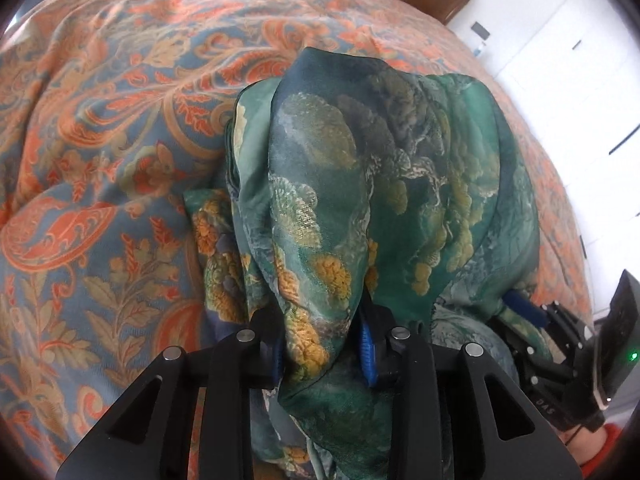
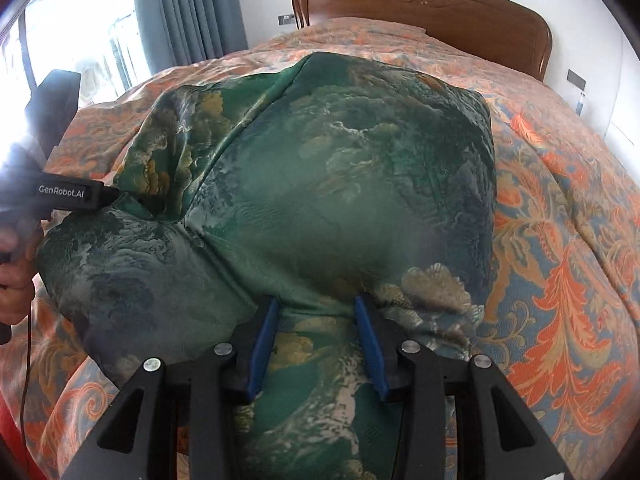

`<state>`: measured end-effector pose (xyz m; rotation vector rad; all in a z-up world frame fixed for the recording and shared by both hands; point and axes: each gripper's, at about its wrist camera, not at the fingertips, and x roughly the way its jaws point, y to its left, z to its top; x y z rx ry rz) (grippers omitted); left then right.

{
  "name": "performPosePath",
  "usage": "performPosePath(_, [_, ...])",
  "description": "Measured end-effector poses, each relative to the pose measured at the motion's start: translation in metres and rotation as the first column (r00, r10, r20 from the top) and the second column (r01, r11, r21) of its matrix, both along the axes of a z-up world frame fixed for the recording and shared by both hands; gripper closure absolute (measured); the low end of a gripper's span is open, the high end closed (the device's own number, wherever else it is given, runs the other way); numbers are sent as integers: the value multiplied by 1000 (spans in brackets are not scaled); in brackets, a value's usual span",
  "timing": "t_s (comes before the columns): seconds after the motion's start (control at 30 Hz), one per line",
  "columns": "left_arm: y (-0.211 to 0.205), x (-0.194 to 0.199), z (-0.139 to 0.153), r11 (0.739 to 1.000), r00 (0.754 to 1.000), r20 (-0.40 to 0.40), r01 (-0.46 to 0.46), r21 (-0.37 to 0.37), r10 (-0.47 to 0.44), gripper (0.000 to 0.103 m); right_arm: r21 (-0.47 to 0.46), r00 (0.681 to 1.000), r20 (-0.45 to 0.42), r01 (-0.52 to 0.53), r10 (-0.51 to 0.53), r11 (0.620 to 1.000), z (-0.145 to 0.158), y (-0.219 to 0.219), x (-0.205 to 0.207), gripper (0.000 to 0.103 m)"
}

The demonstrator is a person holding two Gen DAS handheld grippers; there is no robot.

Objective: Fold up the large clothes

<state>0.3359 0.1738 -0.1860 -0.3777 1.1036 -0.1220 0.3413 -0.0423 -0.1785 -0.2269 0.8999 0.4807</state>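
A large green satin garment printed with gold and pale cloud-like motifs (image 2: 344,184) is seen spread in loose folds over a bedspread of orange and blue-grey paisley cotton (image 2: 568,280), which serves as the landmark here. In the right wrist view the garment lies on the middle of the bedspread, its far edge short of the carved brown wooden headboard (image 2: 432,4) that rises beyond the bedspread's far end. Grey-blue pleated curtains (image 2: 188,8) hang past the bedspread's far left corner, beside a bright window. The right gripper (image 2: 316,344) is held over the near edge of the garment; a ridge of green cloth is gathered between its blue-padded fingers (image 2: 262,344), and both pads appear pressed against it. The left gripper (image 1: 326,344) is shown in its own view with a thick bunched fold of the same garment clamped between its blue pads (image 1: 366,348), the cloth rising in a hump ahead of it above the bedspread (image 1: 100,160). In that view the right gripper (image 1: 524,308) is seen at the garment's right edge, its fingers buried in cloth. A hand (image 2: 16,280) is visible at the left margin of the bedspread, holding the left gripper's black body.
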Motion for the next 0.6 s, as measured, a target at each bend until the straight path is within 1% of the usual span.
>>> performPosePath(0.07, [0,0,0,1000,1000,4,5,3,-5,73,-22,1000,-14,-5,5,1000,4,4,1,62])
performPosePath(0.13, [1,-2,0,1000,1000,11,6,-8,-5,73,-42,999,-42,-20,19,999,19,9,2,62])
performPosePath(0.17, [2,-4,-2,1000,1000,13,2,-25,-1,72,-31,998,-58,-26,24,999,30,10,5,62])
performPosePath(0.2, [4,-7,-4,999,1000,15,-5,-47,5,72,27,997,-73,-16,18,999,49,7,10,62])
performPosePath(0.23, [7,-7,-7,998,1000,15,-9,-65,10,72,68,997,-74,-1,6,998,60,4,15,62])
performPosePath(0.3, [13,-10,-10,996,1000,19,-14,-92,16,71,155,996,-49,80,-73,985,92,-2,37,62])
performPosePath(0.37, [15,-12,-10,995,1000,20,-16,-100,18,70,189,992,-48,122,-115,974,105,1,60,62])
performPosePath(0.4, [15,-12,-10,995,1000,19,-17,-99,19,70,192,989,-51,144,-137,971,106,6,79,62])
performPosePath(0.47, [16,-13,-10,995,1000,18,-16,-95,18,70,181,982,-89,183,-169,966,93,18,108,62])
performPosePath(0.57, [15,-10,-12,997,1000,12,-20,-77,21,70,165,957,-175,259,-230,952,52,26,145,62])
performPosePath(0.6, [13,-9,-12,998,1000,11,-19,-67,20,70,132,946,-208,280,-250,951,31,29,157,62])
